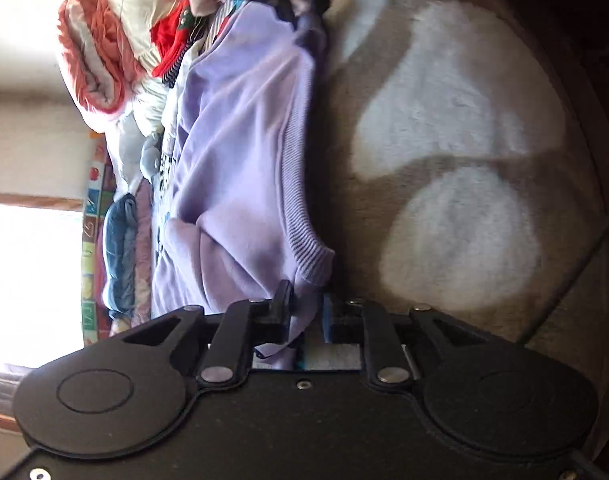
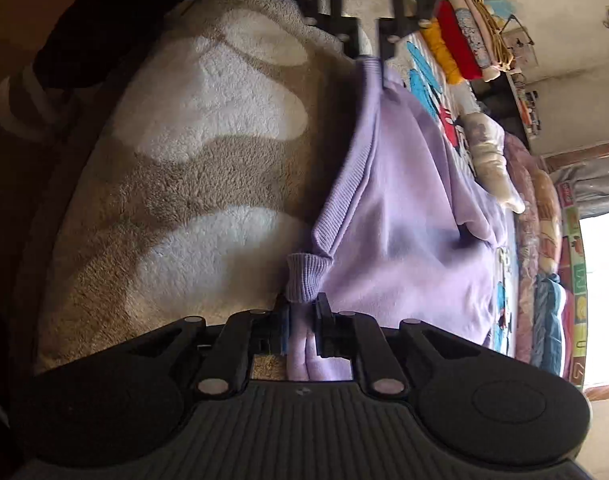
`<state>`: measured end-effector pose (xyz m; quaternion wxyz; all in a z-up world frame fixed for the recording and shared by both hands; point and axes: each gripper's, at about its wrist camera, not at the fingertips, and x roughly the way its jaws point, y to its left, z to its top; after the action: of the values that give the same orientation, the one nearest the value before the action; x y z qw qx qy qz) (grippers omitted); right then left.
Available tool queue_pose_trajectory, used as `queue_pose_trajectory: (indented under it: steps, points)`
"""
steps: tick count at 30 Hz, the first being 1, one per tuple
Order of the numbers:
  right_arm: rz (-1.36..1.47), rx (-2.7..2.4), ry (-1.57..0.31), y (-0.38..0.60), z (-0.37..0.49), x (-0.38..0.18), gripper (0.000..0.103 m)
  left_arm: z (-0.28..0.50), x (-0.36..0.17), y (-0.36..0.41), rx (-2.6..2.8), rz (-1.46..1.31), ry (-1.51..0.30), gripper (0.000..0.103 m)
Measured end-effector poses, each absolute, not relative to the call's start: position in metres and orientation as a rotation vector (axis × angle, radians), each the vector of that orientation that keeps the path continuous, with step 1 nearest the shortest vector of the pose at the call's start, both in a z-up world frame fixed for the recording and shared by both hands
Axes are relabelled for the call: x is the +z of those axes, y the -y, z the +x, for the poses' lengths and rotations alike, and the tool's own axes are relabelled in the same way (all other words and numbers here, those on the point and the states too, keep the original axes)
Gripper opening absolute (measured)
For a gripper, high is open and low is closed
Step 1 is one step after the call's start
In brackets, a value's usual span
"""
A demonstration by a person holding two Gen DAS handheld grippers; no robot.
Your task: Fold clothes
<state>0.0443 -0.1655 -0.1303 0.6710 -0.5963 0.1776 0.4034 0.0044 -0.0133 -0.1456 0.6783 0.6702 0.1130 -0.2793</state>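
A lilac sweatshirt (image 1: pixel 240 148) with a ribbed hem hangs stretched between my two grippers above a beige and white fleece blanket (image 1: pixel 456 92). My left gripper (image 1: pixel 304 312) is shut on one hem corner of the sweatshirt. My right gripper (image 2: pixel 302 316) is shut on the other corner of the sweatshirt (image 2: pixel 404 248), next to a ribbed cuff (image 2: pixel 304 276). In the right wrist view the left gripper (image 2: pixel 370 50) shows at the far end of the hem, pinching it.
Clothes are piled at the back: a coral and white bundle (image 1: pixel 92 48), a red garment (image 1: pixel 170 46), blue fabric (image 1: pixel 120 252). Folded yellow and red clothes (image 2: pixel 452 44) lie on a patterned sheet (image 2: pixel 422 80). A bright window (image 2: pixel 604 300) is at the edge.
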Motion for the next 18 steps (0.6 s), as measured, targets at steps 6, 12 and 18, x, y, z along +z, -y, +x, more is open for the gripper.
queue_pose_trajectory:
  steps: [6,12,18]
  points:
    - [-1.232,0.874,-0.434,0.174,0.038,-0.109,0.016,0.013,-0.11,0.008,-0.651,1.275,-0.406,0.017]
    - [-1.065,0.851,-0.486,0.183,0.037,-0.084,0.022,0.035,-0.065,-0.008,-0.583,0.851,-0.602,0.018]
    - [-0.613,0.702,-0.508,0.204,0.07,-0.048,0.035,0.061,-0.033,-0.035,-0.415,0.242,-0.783,0.042]
